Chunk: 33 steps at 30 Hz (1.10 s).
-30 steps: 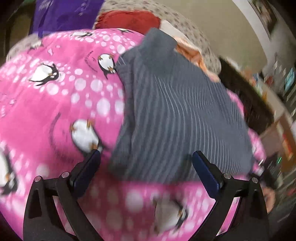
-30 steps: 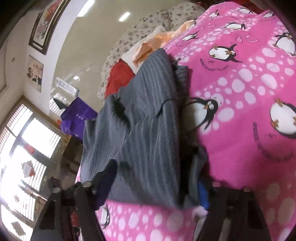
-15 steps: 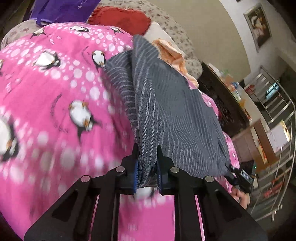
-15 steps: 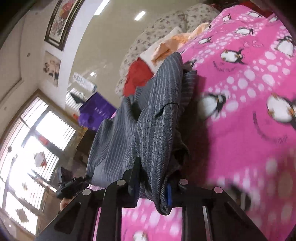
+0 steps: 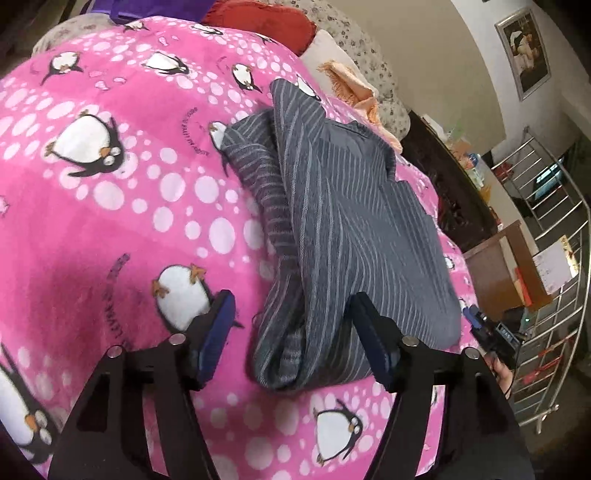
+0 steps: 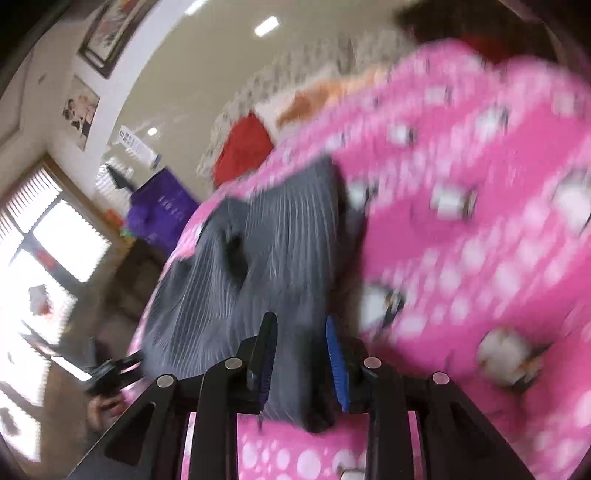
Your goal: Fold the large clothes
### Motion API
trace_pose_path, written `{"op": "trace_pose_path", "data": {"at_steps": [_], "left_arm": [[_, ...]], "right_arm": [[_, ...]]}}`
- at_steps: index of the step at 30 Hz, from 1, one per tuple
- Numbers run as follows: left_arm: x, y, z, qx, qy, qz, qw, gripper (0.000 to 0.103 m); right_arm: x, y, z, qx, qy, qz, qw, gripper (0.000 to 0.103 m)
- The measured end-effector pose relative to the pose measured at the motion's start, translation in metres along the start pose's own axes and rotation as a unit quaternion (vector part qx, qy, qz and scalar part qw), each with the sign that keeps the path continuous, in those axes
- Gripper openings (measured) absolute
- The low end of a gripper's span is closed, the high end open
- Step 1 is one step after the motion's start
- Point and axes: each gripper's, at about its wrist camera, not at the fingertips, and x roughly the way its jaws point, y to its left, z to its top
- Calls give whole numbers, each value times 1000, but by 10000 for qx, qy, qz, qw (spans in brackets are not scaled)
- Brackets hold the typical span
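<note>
A grey striped garment [image 5: 351, 206] lies folded lengthwise on a pink penguin blanket [image 5: 110, 206]. My left gripper [image 5: 291, 299] is over its near end. The jaws are opening, and the thick fold lies loose between the blue pads [image 5: 218, 325]. In the blurred right wrist view, my right gripper [image 6: 300, 321] has a bunched edge of the garment [image 6: 266, 240] filling the narrow gap between its pads [image 6: 334, 354]. Its jaws are starting to open. The blanket [image 6: 480, 221] stretches away to the right of it.
A red cushion [image 5: 266, 22], orange cloth [image 5: 354, 85] and floral bedding [image 5: 362, 48] lie beyond the blanket. A dark cabinet [image 5: 454, 177] and a metal railing [image 5: 554, 295] stand to the right. A purple bag [image 6: 162, 210] sits near a bright window [image 6: 44, 240].
My left gripper closed on the garment's fold, carried it across, and has now opened off it. My right gripper closed on the garment's edge and is moving, which blurs its view.
</note>
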Motion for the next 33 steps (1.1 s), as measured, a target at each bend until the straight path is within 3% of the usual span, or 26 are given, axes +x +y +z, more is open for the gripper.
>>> {"op": "trace_pose_path", "data": {"at_steps": [4,7,10,12,17,20,22,25,31,33], "left_arm": [[18,-11,10,558,279,39,9980,79],[29,-12,21,767,462,-39,9960,82],[36,-11,34,821,669,-191,9942,84],[40,-9,42,862,704,-290,9934,84],[49,-12,53,884,683,-530,9923,86],[56,-27,45,1270,983,-739,9842,86],[55,-35,36,1664,1136,-608,9776,86],[52,-34,32,1836,1217,-578,9737,86],[59,-31,48,1411,994,-488,9838,85],[62,-38,47,1481,1000,-391,9831,71]], "right_arm": [[-5,57,2,-1189,-363,26,9922,26],[20,89,-13,-2147,-134,-153,9765,26],[51,90,-37,-2631,163,-532,9632,26],[71,79,-44,-2662,249,-713,9609,27],[77,66,-46,-2524,289,-585,9654,29],[76,67,-49,-2505,295,-569,9660,29],[76,68,-50,-2492,306,-565,9663,29],[78,68,-48,-2481,311,-558,9666,29],[77,68,-50,-2446,308,-527,9677,29],[77,68,-50,-2443,306,-524,9678,29]]}}
